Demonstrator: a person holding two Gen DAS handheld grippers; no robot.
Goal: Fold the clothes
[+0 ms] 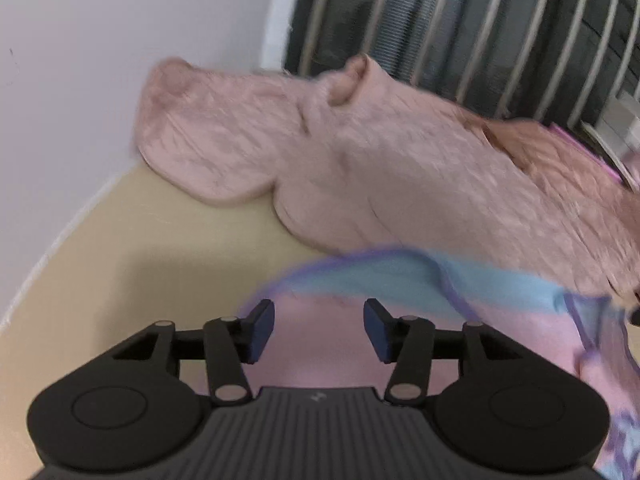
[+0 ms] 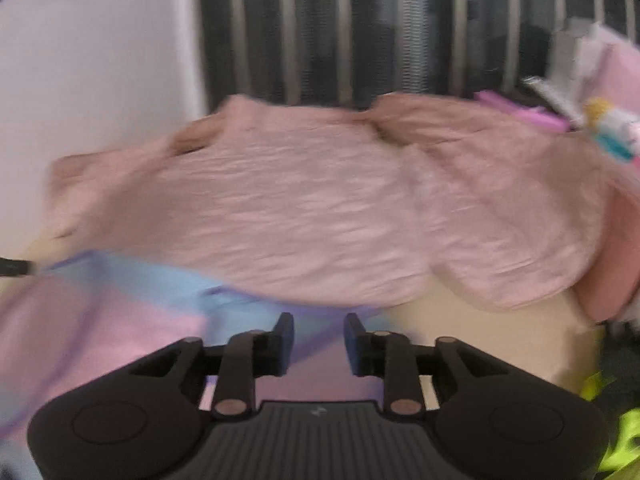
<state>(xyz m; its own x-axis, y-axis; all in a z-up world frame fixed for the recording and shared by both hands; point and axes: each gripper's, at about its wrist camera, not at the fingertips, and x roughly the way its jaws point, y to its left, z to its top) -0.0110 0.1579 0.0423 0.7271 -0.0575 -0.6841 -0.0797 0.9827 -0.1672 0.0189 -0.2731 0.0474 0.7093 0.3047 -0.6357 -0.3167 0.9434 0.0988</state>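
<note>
A crinkled pale pink garment (image 1: 360, 160) (image 2: 304, 208) lies spread across the far side of the beige table (image 1: 160, 232) (image 2: 520, 344). In front of it lies a pink and light blue garment with purple trim (image 1: 400, 280) (image 2: 120, 312). My left gripper (image 1: 319, 330) is open, its blue pads over the pink part of that garment with nothing between them. My right gripper (image 2: 319, 344) is open too, hovering over the garment's blue and purple edge. The tip of the left gripper (image 2: 14, 267) shows at the left edge of the right wrist view. Both views are blurred by motion.
A white wall (image 1: 80, 60) rises on the left, a dark panel with pale vertical bars (image 2: 360, 32) behind the table. At the far right lie pink items and small toys (image 2: 608, 128), a salmon cloth (image 2: 612, 280) and something neon yellow (image 2: 620, 432).
</note>
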